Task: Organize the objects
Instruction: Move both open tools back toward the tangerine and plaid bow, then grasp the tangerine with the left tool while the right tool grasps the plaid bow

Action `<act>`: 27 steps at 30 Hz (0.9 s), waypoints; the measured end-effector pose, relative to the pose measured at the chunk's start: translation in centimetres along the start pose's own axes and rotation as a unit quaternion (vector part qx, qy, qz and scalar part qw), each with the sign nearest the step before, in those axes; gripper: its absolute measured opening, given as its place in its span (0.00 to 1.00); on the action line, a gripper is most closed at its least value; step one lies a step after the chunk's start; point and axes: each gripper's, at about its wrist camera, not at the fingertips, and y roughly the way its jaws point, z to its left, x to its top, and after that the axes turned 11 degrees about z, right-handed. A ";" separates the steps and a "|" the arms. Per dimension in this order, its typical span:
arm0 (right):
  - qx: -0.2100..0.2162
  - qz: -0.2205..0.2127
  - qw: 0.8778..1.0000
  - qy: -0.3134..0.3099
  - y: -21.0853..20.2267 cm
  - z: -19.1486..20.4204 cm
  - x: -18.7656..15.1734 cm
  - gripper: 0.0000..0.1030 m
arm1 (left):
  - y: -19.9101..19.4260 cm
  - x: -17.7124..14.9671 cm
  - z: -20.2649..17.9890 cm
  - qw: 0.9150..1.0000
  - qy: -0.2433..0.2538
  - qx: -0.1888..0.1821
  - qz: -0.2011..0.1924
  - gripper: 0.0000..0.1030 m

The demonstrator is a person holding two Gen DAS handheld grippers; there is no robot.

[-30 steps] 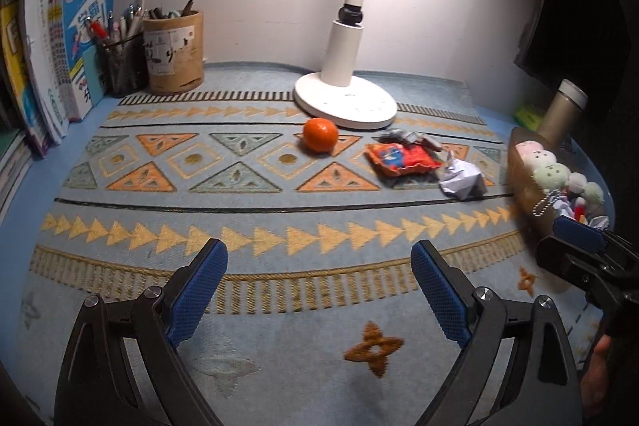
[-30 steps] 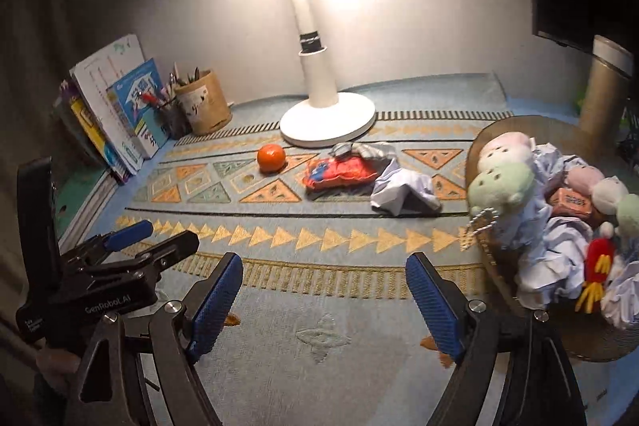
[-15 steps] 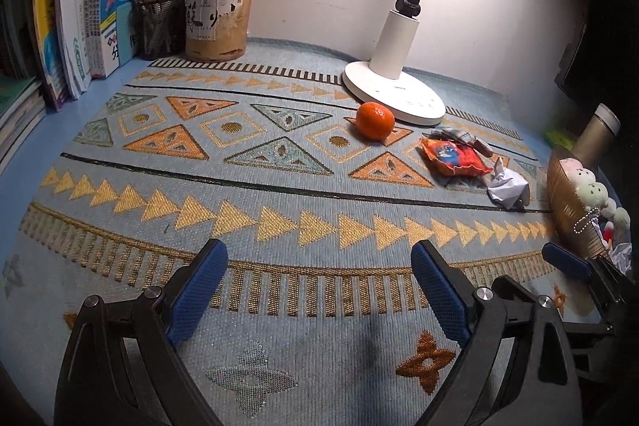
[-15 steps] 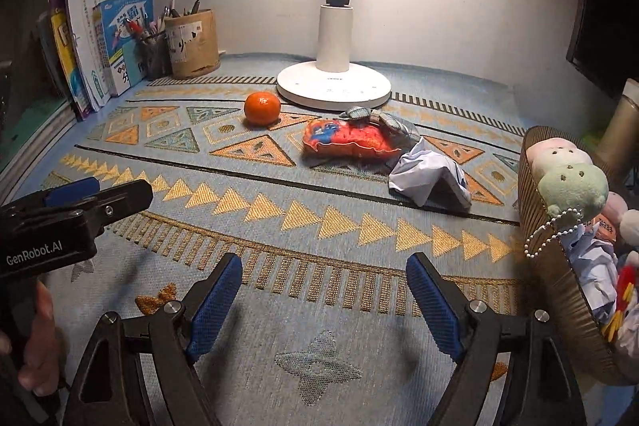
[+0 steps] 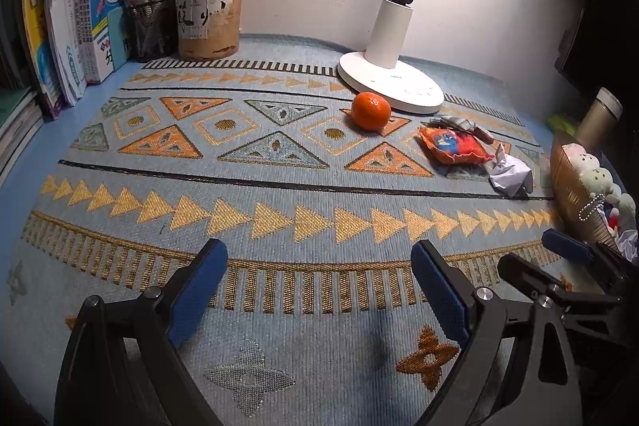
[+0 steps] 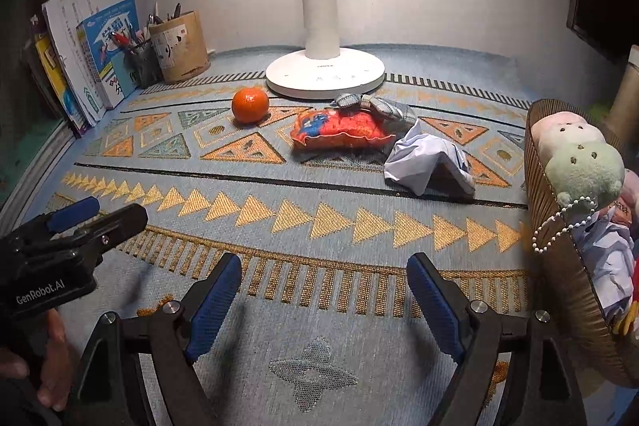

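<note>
Near the white round-based desk lamp (image 6: 324, 74), a round orange tangerine (image 6: 250, 105), a red crinkled snack packet (image 6: 339, 129) and crumpled white paper (image 6: 427, 162) lie loose. Both the left gripper (image 5: 317, 290) and right gripper (image 6: 324, 300) hover spread and empty. Best approach low, straddling one item squarely before closing.

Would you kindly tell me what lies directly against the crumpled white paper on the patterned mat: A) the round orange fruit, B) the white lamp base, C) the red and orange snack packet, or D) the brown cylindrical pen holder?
C: the red and orange snack packet meets the crumpled white paper at its right end, while the others sit clearly apart.
</note>
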 end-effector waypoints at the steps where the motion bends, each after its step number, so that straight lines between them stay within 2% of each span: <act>1: 0.003 -0.005 1.000 0.003 -0.5 -0.1 0.7 0.81 | 0.0 0.4 -0.1 1.000 0.006 -0.005 0.010 0.90; 2: 0.009 -0.013 1.000 0.005 -1.1 -0.2 1.6 0.81 | -0.3 0.9 -0.1 1.000 0.012 -0.003 0.013 0.90; 4: 0.006 -0.022 1.000 0.015 -1.9 -0.4 3.8 0.81 | -1.6 2.3 -0.3 1.000 0.025 0.009 -0.005 0.90; 7: -0.016 -0.007 0.999 0.040 -1.5 -1.2 7.3 0.81 | -2.2 5.4 -0.8 0.998 0.062 0.009 -0.022 0.90; 10: 0.014 0.014 0.998 0.061 0.0 -2.5 10.0 0.81 | -0.1 8.4 -1.5 0.996 0.085 0.021 -0.004 0.90; 13: 0.017 0.037 0.996 0.076 2.1 -3.5 11.8 0.81 | 2.5 10.2 -2.2 0.995 0.100 0.003 0.008 0.90; 20: 0.019 0.073 0.992 0.102 6.2 -5.0 13.2 0.81 | 7.0 12.2 -4.0 0.995 0.098 -0.007 0.027 0.90; 27: 0.024 0.083 0.990 0.112 8.5 -5.4 13.2 0.81 | 8.4 12.5 -4.4 0.996 0.089 -0.015 0.027 0.89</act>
